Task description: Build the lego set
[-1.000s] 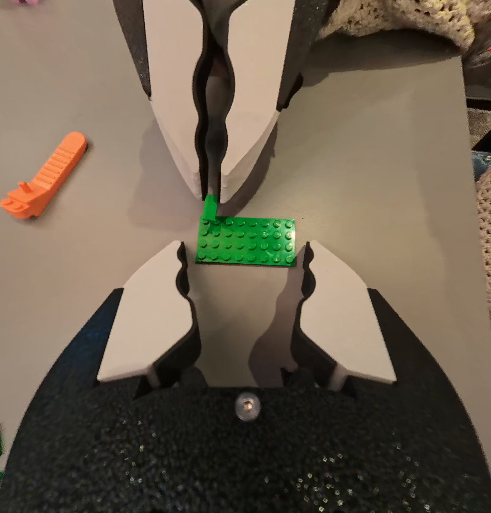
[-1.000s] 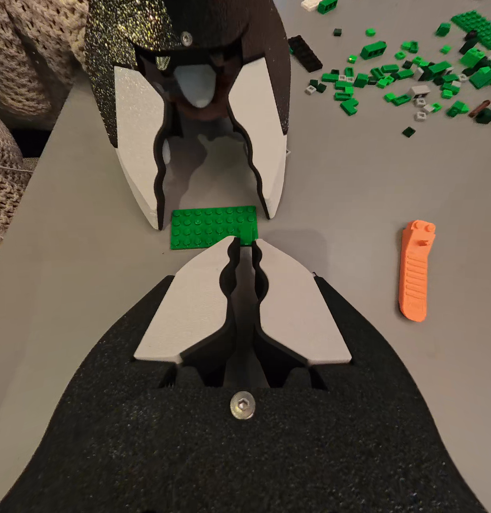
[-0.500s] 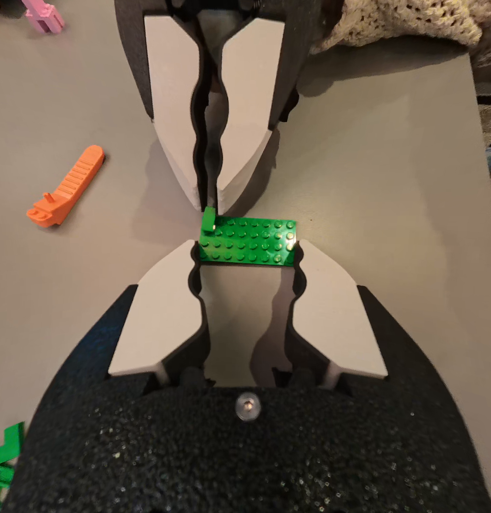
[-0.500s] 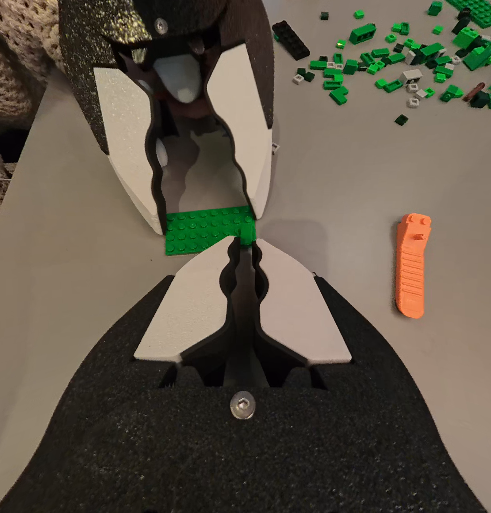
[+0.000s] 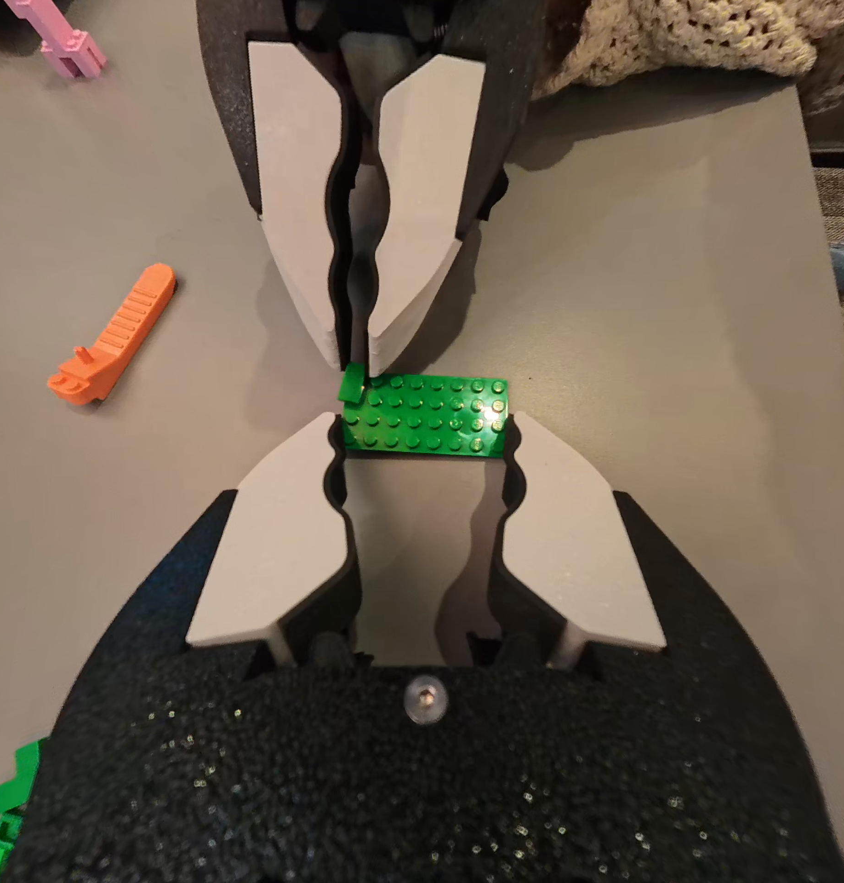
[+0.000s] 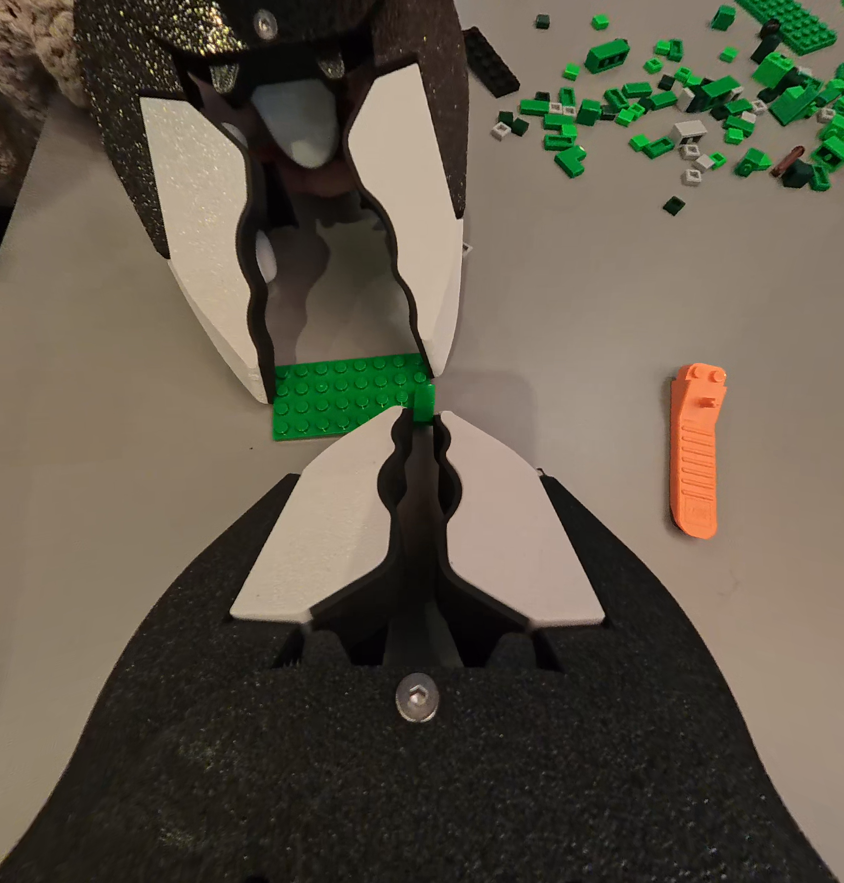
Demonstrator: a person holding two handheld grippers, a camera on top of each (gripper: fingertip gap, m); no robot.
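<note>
A flat green studded plate [image 5: 425, 418] lies on the grey table. My left gripper [image 5: 422, 423] has a fingertip against each short end of the plate and grips it across its length. My right gripper [image 5: 355, 365] reaches in from the opposite side, nearly closed on a small green piece [image 5: 352, 387] that sits on the plate's corner. In the right wrist view, the small piece [image 6: 424, 401] shows between my right gripper's tips [image 6: 420, 413]. There the plate [image 6: 334, 401] sits between the left gripper's fingers [image 6: 348, 380].
An orange brick separator [image 5: 114, 344] lies left of the plate; it also shows in the right wrist view [image 6: 694, 454]. Several loose green and grey bricks [image 6: 697, 105] are scattered at the back right. A pink piece [image 5: 71, 48] and a knit blanket [image 5: 673, 38] lie at the far edge. Less than 4 cm separates the two grippers' tips.
My left gripper moved forward and closed its fingers onto the plate's short ends. My right gripper lowered the small green piece onto the plate's corner.
</note>
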